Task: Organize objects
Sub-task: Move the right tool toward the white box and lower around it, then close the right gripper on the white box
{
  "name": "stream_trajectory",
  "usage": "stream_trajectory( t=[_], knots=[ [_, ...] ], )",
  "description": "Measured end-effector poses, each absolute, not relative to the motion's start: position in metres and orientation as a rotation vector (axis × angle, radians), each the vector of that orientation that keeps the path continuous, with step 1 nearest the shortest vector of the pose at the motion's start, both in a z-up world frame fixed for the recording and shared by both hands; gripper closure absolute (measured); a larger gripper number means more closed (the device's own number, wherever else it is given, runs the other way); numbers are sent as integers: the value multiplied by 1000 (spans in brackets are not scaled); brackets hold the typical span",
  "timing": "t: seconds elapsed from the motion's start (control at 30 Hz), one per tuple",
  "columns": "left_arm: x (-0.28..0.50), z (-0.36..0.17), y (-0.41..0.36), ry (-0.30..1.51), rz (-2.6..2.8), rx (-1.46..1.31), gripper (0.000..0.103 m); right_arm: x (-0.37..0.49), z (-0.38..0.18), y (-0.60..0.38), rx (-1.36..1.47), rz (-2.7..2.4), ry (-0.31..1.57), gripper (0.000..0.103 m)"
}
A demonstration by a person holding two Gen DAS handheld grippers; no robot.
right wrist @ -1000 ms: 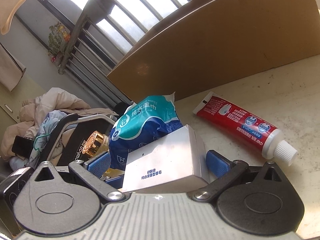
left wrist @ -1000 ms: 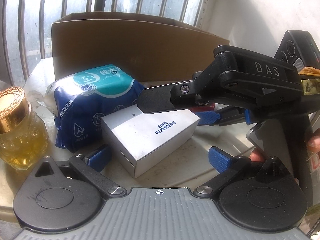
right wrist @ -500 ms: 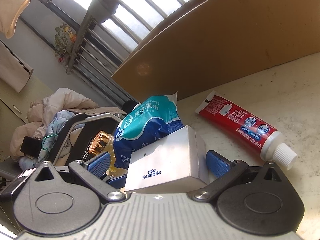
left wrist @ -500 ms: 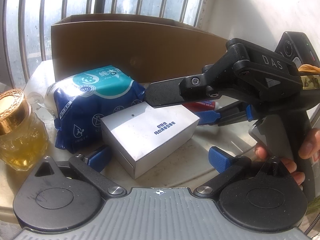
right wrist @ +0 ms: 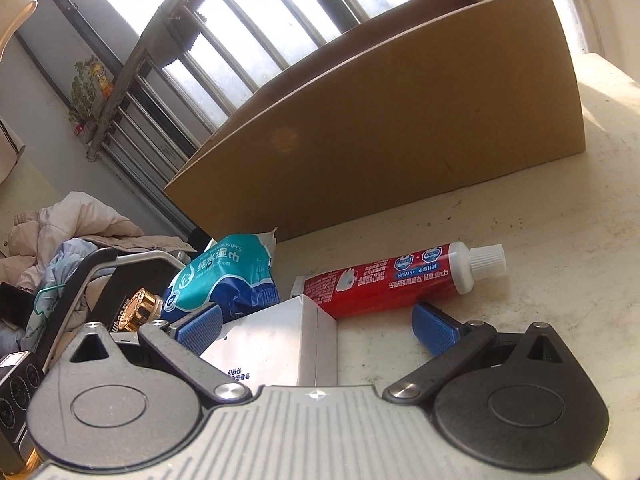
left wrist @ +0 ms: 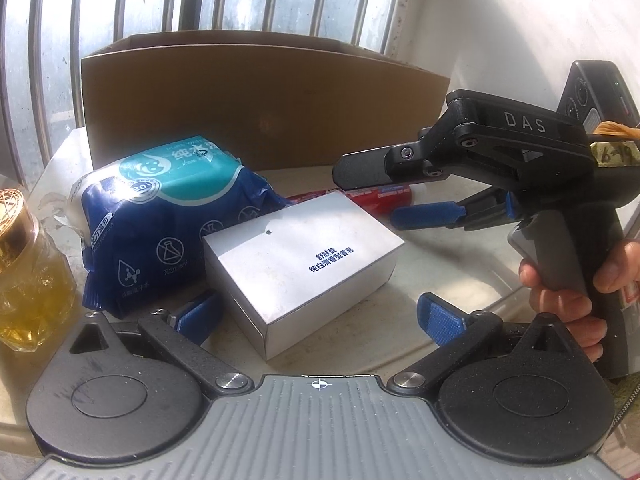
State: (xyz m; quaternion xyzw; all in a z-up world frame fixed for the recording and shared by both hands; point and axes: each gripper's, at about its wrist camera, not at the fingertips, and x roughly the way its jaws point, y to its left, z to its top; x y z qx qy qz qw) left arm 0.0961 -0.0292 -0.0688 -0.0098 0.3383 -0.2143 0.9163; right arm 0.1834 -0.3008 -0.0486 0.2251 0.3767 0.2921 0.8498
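Note:
A silver soap box lies on the cream table, its near end between the pads of my open left gripper. A blue and teal wet-wipes pack leans against its left side. Behind the box lies a red toothpaste tube with a white cap pointing right. My right gripper is open, with the soap box corner low between its fingers and the tube just ahead. In the left wrist view the right gripper hovers over the tube, held by a hand.
An open cardboard box stands along the back, in front of window bars. A glass bottle of yellow liquid with a gold cap sits at the left table edge. A white wall closes the right side. Clothes are piled beyond the table.
The right gripper has drawn back to the right, off the top of the soap box, and turned toward the toothpaste tube. The left gripper and the objects have stayed put.

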Motion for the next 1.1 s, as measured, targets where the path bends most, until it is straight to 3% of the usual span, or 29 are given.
stream_trajectory(
  t=[0.13, 0.33, 0.4, 1.1],
  knots=[
    [93, -70, -27, 693, -448, -26, 0, 175, -48, -292, 439, 658, 800, 4],
    [96, -68, -29, 680, -428, -6, 5, 174, -51, -282, 432, 684, 836, 28],
    [96, -67, -28, 678, -424, -11, 8, 169, -50, -281, 414, 670, 832, 32],
    [89, -67, -26, 669, -469, -41, 7, 151, -53, -299, 434, 674, 808, 37]
  ],
)
